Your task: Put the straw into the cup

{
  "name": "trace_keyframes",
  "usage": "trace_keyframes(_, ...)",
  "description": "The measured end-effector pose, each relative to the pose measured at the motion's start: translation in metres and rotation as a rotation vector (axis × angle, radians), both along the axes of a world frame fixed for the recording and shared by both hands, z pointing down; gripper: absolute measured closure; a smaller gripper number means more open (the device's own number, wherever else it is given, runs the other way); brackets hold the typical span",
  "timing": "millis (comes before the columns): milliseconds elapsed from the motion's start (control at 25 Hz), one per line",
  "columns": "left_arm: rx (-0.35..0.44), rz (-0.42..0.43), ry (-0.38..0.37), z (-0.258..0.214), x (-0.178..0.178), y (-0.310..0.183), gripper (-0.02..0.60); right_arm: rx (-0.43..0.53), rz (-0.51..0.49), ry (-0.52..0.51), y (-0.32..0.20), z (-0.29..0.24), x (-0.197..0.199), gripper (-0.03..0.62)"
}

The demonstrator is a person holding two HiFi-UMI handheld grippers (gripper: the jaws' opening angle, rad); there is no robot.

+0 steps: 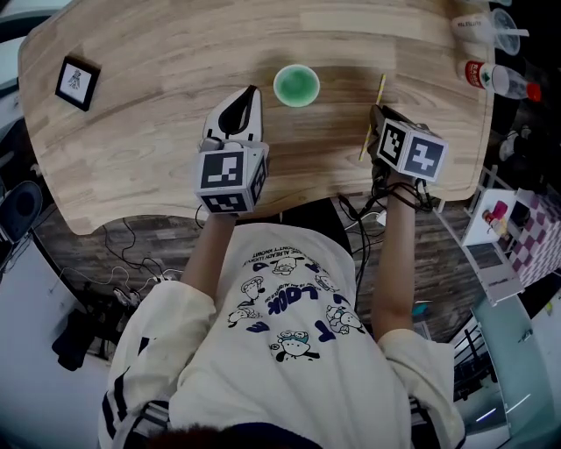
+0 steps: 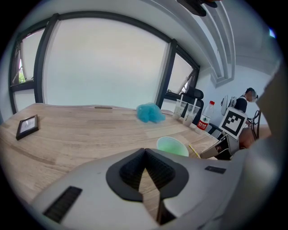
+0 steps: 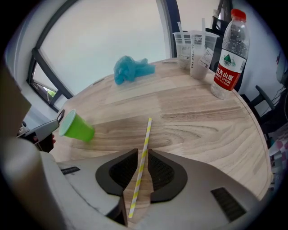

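A green cup (image 1: 296,85) stands upright on the wooden table (image 1: 140,105); it also shows in the left gripper view (image 2: 172,146) and the right gripper view (image 3: 77,127). To its right a yellow-and-white striped straw (image 1: 379,90) lies flat on the table. My right gripper (image 1: 379,112) is down over the straw's middle. In its own view the straw (image 3: 145,139) runs between the two pads with a small gap on each side, so the right gripper (image 3: 140,155) is open around it. Left of the cup, my left gripper (image 1: 254,90) is shut on nothing (image 2: 144,152).
A water bottle (image 1: 495,79) and clear plastic cups (image 1: 491,26) stand at the table's far right corner. Beyond the cup lies a blue cloth (image 3: 130,68). A small framed picture (image 1: 77,83) lies at the far left. The table's curved front edge is close to my body.
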State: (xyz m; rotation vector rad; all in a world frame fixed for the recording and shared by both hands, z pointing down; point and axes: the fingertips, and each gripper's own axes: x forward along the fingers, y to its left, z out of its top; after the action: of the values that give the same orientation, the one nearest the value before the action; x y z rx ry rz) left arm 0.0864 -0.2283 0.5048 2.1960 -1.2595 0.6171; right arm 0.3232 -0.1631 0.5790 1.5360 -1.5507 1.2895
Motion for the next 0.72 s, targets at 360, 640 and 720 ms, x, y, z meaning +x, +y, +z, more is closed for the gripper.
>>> trace_keyframes(360,-0.013,0.010,0.011,0.002,0.001,0.001,0.549,-0.078,-0.017,0.006,-0.001,0.009,-0.002,0.533)
trace_keyframes(640,-0.023,0.006,0.022,0.003,0.003,0.002,0.549,-0.107,-0.049,0.060,-0.003,0.012,0.001,0.568)
trace_keyframes(720,-0.023,0.005,0.022,0.003,0.001,0.001,0.549,-0.118,-0.065,0.070,-0.004,0.012,0.000,0.568)
